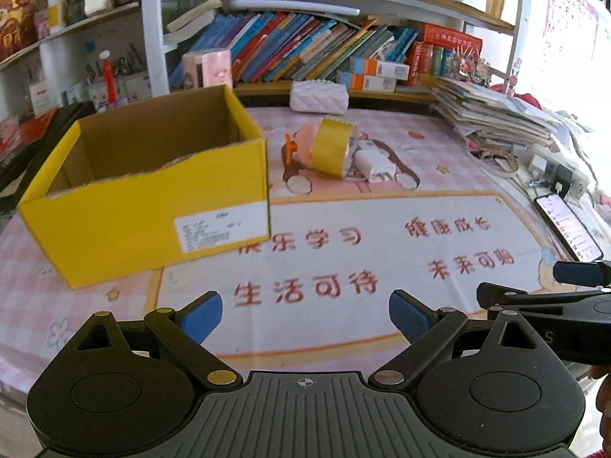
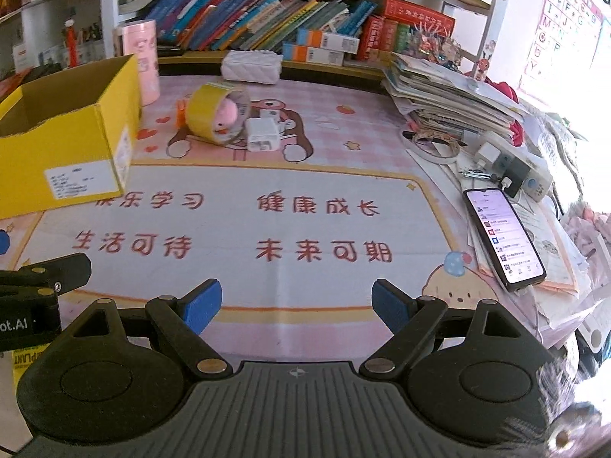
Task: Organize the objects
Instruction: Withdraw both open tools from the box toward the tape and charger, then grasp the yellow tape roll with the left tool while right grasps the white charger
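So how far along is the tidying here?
Nothing looks done: no item shows inside the yellow box. Nothing is in hand; the left claw and right claw are open and empty. Left: the tape roll, pink toy and white charger on the mat.

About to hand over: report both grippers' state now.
Left gripper: open, holding nothing.
Right gripper: open, holding nothing.

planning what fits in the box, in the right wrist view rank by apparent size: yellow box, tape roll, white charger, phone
1. yellow cardboard box, cut off at the left edge
2. phone, though it lies nearer the camera
3. yellow tape roll
4. white charger
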